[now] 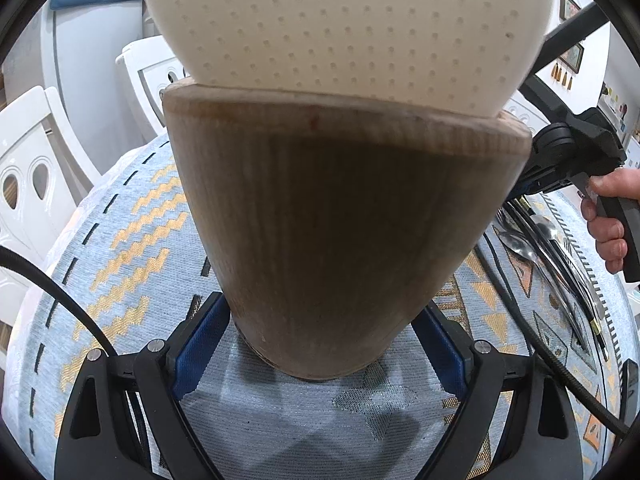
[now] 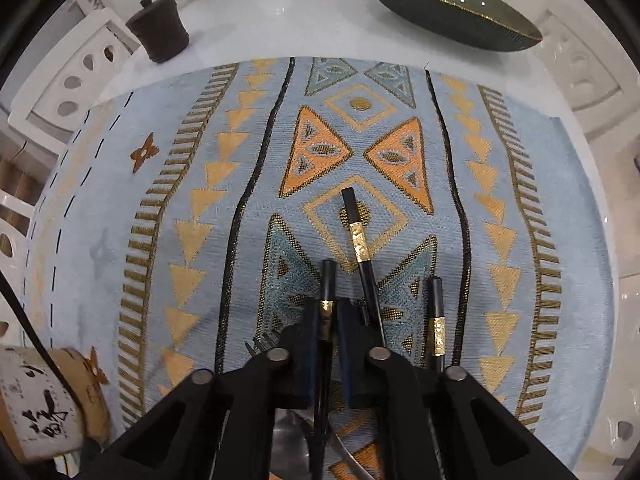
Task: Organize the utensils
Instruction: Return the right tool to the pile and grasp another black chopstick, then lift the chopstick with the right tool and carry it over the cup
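Observation:
My left gripper [image 1: 322, 306] is shut on the base of a wooden utensil holder [image 1: 344, 220] with a cream perforated upper part; its blue pads [image 1: 200, 344] press both sides. The holder also shows at the lower left of the right wrist view [image 2: 48, 400]. My right gripper [image 2: 329, 312] points down at the cloth and is shut on a black chopstick [image 2: 327, 280] with a gold band. Two more black chopsticks [image 2: 360, 240] [image 2: 436, 320] lie beside it. Fork tines [image 2: 260, 342] and a spoon [image 2: 288, 440] sit under the gripper. A hand [image 1: 608, 220] holds the right gripper's handle.
A blue patterned cloth [image 2: 120, 160] covers the white table. A dark lidded cup [image 2: 160, 28] and a dark leaf-shaped dish [image 2: 452, 12] stand at the far edge. White chairs [image 1: 32, 160] ring the table. A black cable [image 1: 60, 292] crosses the left.

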Tool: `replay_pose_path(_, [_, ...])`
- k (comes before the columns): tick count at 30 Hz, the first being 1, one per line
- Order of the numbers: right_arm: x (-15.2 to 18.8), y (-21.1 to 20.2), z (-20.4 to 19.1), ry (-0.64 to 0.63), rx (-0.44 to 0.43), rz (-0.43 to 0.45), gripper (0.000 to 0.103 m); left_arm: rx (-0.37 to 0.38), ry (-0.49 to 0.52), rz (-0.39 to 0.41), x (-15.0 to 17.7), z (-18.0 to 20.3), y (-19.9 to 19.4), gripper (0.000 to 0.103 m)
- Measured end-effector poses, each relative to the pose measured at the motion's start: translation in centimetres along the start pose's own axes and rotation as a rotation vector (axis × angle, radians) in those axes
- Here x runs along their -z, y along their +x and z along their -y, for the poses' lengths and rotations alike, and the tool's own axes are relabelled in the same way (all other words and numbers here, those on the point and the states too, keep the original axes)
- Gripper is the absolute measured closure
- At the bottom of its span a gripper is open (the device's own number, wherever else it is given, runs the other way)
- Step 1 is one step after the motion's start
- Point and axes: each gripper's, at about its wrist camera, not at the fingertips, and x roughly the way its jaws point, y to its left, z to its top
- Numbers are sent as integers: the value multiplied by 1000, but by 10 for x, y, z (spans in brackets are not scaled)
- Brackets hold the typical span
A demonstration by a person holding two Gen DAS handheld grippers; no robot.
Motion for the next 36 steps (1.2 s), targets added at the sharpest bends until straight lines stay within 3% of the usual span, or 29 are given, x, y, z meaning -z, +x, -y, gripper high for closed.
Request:
replay_pose_path(5, [12,-34,17,31,-112,74,97,3,-3,-1,-3,-2,3,12])
replay_pose_path(9, [38,-99,27,26,-262,217,97,5,-5,-1,-3,-4,3,12])
replay_pose_path(15, [83,-171,20,-13,-344,379,97,6,-7,-1,-4,-5,3,12])
replay_pose_path(19, [98,-209,5,-39,-314,469,97,7,-9,-3,-3,-5,3,12])
replay_pose_path(25, [89,-264,-12,-42,-313,600,97,9,-11,-3,-3,-6,3,12])
replay_pose_path(31, [74,-319,-39,-91,-418,729,97,9,-12,-3,-4,-6,3,12])
replay_pose_path(36, [60,-334,-74,-168,-519,743,97,11,-14,-6,-4,-7,4,11])
